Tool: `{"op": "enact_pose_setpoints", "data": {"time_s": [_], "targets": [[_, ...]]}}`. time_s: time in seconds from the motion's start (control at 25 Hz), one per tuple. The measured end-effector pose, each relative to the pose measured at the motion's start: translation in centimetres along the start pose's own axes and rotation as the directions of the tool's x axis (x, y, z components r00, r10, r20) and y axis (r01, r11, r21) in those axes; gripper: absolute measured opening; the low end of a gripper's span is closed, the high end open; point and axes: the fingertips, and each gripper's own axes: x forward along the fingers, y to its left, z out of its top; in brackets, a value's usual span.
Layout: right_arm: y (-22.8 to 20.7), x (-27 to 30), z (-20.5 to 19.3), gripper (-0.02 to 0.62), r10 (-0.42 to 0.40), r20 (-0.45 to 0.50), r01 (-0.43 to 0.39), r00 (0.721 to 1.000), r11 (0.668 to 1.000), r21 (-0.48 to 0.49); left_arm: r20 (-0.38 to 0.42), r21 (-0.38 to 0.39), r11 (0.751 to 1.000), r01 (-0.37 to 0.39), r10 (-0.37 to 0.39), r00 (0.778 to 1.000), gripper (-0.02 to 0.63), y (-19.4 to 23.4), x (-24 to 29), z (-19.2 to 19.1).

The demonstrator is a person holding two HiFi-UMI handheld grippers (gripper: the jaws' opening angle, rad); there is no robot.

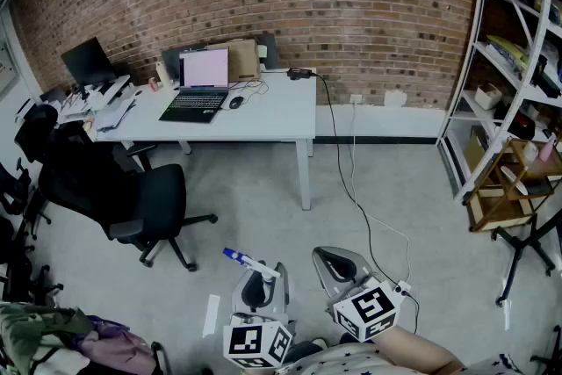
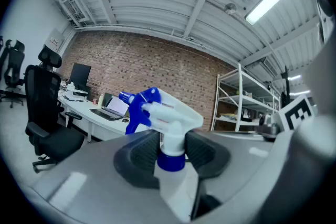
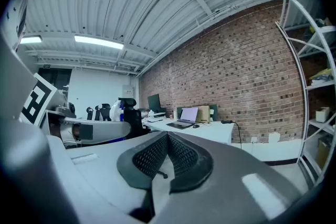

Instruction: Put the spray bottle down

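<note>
The spray bottle [image 1: 247, 261] has a white head, a blue trigger and nozzle, and a blue collar. In the head view it is low in the middle, above the floor, its nozzle pointing left. My left gripper [image 1: 260, 275] is shut on it; in the left gripper view the black pads [image 2: 140, 150] press on the neck of the spray bottle [image 2: 164, 117] just above the collar, with the bottle upright. My right gripper [image 1: 335, 263] is beside it to the right, held level. Its pads [image 3: 181, 153] meet with nothing between them.
A white desk [image 1: 272, 114] with an open laptop [image 1: 200, 87] stands ahead against the brick wall. A black office chair [image 1: 123, 198] is at the left, white shelving [image 1: 514, 57] at the right. A cable [image 1: 360, 206] trails over the grey floor.
</note>
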Motion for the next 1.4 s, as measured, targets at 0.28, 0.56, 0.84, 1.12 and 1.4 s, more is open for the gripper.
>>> {"op": "enact_pose_setpoints", "data": {"time_s": [0.28,0.56,0.84,1.12,1.4], "targets": [[-1.1,2.4,-0.1,-0.002,-0.016,-0.019,0.016,1.000,1.000,-0.002,0.008,0.001,1.000,0.011,-0.011,1.000,0.138,2.4,2.4,0.5],[-4.8,7.2,-0.8,-0.002,-0.005,-0.038,0.004,0.999,1.000,-0.014,-0.001,-0.006,0.999,0.036,-0.036,0.999,0.138,3.5,8.7,0.3],[-12.6,15.7,1.9,-0.002,0.048,-0.025,-0.049,0.999,0.998,-0.046,0.000,0.000,1.000,0.024,-0.024,1.000,0.138,4.4,19.3,1.4],[-22.0,24.9,6.4,-0.002,0.095,-0.011,-0.096,0.995,0.992,-0.077,0.053,-0.010,1.000,-0.012,0.013,0.999,0.138,6.4,31.9,6.1],[-28.5,31.2,7.5,-0.002,0.113,-0.014,-0.114,0.993,0.990,-0.081,0.064,-0.018,0.999,-0.050,0.051,0.997,0.138,8.6,41.7,7.0]]}}
